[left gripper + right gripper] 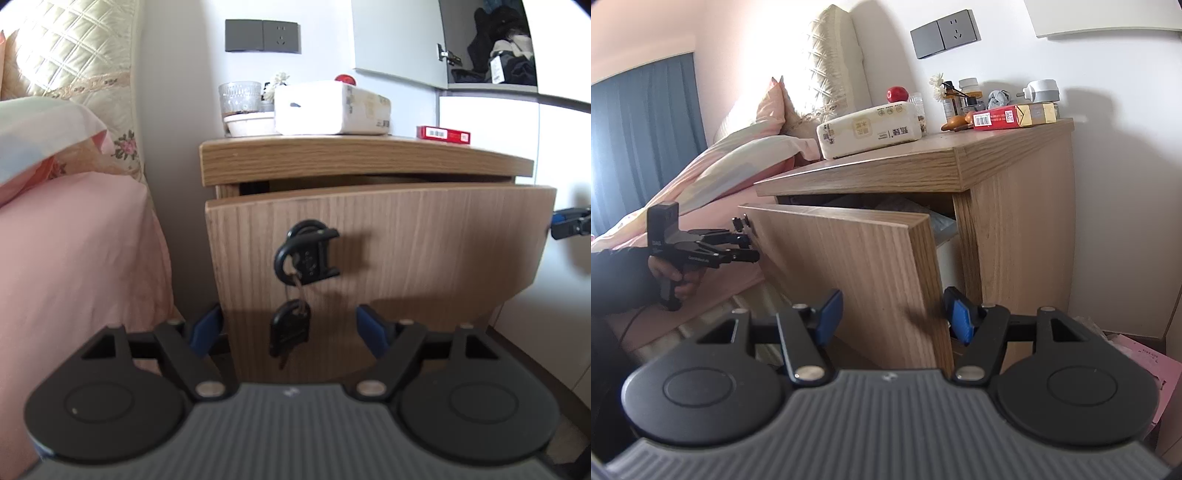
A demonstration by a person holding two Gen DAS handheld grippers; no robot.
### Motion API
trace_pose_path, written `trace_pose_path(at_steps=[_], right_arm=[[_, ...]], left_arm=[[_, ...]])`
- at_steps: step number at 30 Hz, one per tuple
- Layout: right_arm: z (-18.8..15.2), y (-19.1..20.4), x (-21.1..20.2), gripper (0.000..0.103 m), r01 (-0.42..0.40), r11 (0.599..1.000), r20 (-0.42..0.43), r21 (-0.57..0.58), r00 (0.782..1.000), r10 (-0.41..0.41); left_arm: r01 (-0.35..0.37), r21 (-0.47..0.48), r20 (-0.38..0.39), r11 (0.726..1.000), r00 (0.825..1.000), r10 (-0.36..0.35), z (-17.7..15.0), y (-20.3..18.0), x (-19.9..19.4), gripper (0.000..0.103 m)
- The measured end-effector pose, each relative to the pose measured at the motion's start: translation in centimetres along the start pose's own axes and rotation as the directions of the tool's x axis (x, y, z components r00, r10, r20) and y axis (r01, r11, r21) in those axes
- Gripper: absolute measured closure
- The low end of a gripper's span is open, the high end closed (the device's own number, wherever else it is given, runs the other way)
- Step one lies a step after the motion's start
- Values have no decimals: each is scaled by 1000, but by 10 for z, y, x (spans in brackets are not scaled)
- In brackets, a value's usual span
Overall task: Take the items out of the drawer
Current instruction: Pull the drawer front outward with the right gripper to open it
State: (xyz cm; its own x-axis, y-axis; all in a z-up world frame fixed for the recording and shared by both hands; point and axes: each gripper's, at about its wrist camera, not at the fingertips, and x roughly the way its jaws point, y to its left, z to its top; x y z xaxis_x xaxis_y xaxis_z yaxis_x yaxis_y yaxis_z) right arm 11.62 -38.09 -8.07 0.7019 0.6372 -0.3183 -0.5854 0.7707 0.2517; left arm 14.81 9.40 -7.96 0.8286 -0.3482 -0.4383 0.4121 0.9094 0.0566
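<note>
Left gripper (288, 328) and right gripper (892, 314) jaws gape empty — drawer (849, 258) contents shadowed, unreadable.

You had a wooden bedside table (912, 166) beside the bed (74, 258), and on its top sat a white tissue pack (870, 129), a red box (997, 118), a glass (239, 96) and some small bottles (967, 92).
</note>
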Motion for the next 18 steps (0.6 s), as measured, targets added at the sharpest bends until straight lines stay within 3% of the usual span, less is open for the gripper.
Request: trace_pose_path(at_steps=[7, 18], right_arm=[[-3, 6, -5, 39, 13, 1000, 8, 15, 1000, -13], [-1, 8, 6, 39, 40, 999, 27, 7, 999, -40]], left_arm=[[-8, 9, 26, 1000, 1000, 8, -1, 0, -5, 26], [37, 7, 23, 999, 999, -37, 3, 1, 3, 17]])
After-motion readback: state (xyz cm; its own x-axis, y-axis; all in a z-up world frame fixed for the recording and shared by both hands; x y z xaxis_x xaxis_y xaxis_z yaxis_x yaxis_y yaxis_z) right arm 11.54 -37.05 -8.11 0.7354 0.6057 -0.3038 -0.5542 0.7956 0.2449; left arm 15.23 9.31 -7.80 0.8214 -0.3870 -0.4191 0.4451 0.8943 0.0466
